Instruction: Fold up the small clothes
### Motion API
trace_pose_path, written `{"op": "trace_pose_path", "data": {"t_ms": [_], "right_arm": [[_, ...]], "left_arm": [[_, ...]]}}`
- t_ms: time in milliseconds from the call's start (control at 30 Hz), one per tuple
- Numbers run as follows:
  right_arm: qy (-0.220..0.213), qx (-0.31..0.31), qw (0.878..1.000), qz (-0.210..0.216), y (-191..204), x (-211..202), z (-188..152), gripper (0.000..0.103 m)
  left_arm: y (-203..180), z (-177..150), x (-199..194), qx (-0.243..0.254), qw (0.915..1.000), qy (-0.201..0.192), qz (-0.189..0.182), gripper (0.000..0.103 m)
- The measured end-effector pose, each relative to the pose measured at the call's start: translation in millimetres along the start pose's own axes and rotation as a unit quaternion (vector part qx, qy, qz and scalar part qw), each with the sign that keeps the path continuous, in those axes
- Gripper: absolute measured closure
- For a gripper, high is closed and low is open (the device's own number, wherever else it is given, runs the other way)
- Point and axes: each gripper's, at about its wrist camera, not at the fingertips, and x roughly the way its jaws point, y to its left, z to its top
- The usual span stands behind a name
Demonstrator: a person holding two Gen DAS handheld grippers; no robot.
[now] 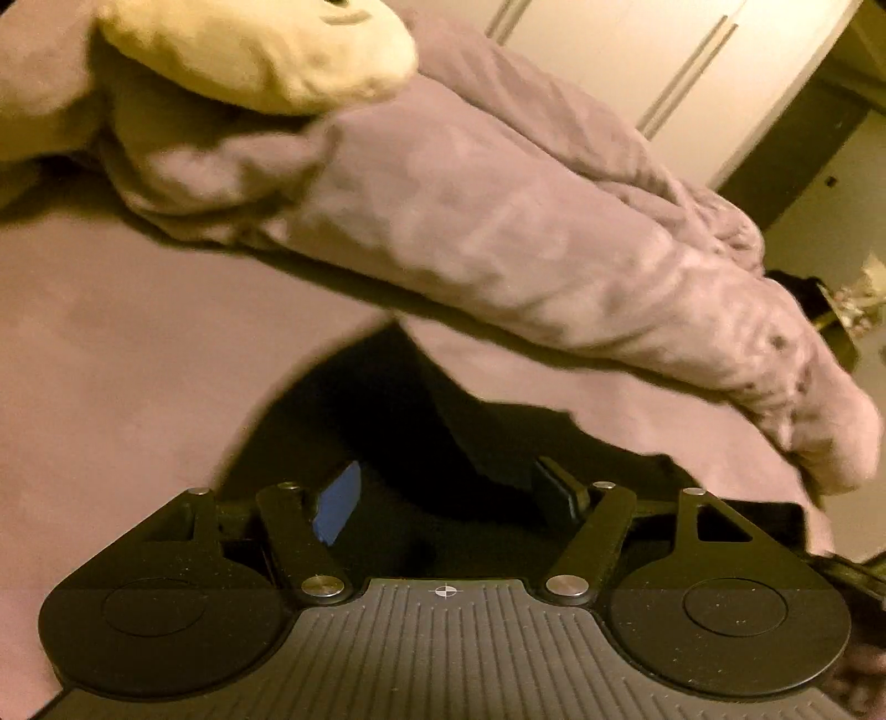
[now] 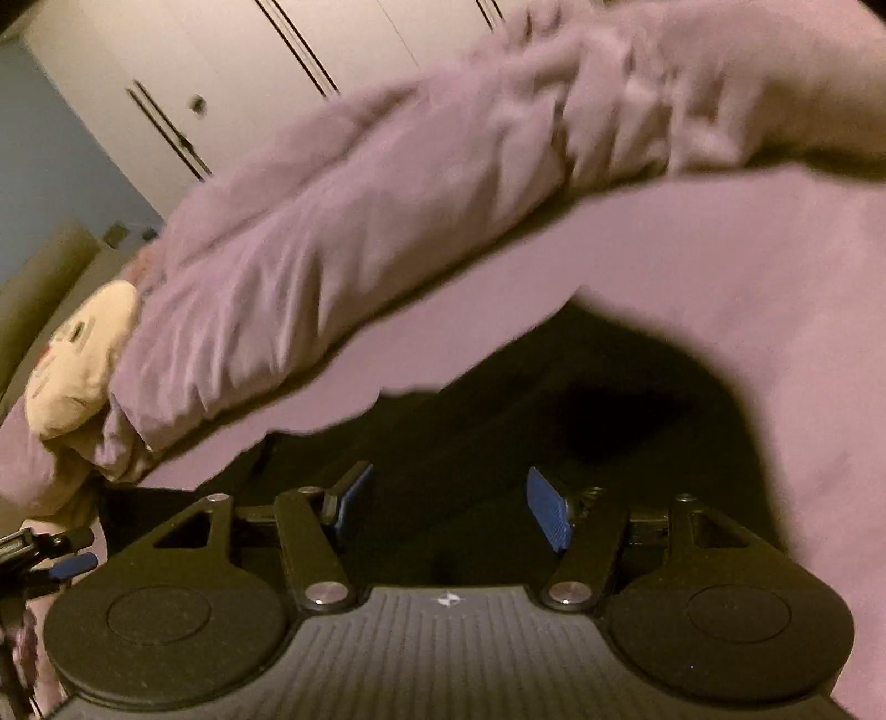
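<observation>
Both my claws stand spread with nothing between the blue pads: left claw (image 1: 448, 495), right claw (image 2: 446, 507). A dark garment (image 1: 387, 421) lies flat on the pink bed sheet (image 1: 122, 343), low in frame under the claws. I judge a fold just released; next needs a fresh edge pinched. A rumpled, soft pink duvet (image 1: 498, 232) bulges above.

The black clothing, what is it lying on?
The black clothing lies on a pink bed sheet. A rumpled pink blanket sits behind it, with a cream plush toy on top. What is under the sheet is hidden.
</observation>
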Motion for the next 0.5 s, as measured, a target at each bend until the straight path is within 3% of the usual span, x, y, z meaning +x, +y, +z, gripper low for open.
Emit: {"op": "trace_pose_path", "data": {"t_ms": [67,133,233,300,367,400,500], "right_arm": [[0.029,0.045,0.999,-0.009,5,27,1,0.043],[0.03,0.093,0.995,-0.01,3,43,3,0.043],[0.049,0.185,0.981,-0.032,-9,62,6,0.044],[0.053,0.214,0.975,-0.043,-13,70,11,0.055],[0.064,0.214,0.972,-0.072,-14,79,13,0.09],[0.068,0.21,0.972,-0.085,-14,83,14,0.099],[0.062,0.172,0.979,-0.092,-12,90,16,0.103]], "left_arm": [[-7,-1,14,0.005,0.9997,0.021,-0.006,0.028],[-11,-1,28,0.014,0.9991,0.041,0.002,0.028],[-12,1,48,0.009,0.9978,0.065,-0.001,0.027],[-11,1,61,-0.005,0.9967,0.081,-0.006,0.024],[-10,-2,69,-0.016,0.9961,0.087,0.0,0.024],[-11,-5,71,-0.019,0.9958,0.089,-0.001,0.024],[-17,-11,75,-0.017,0.9951,0.098,-0.004,0.024]]}}
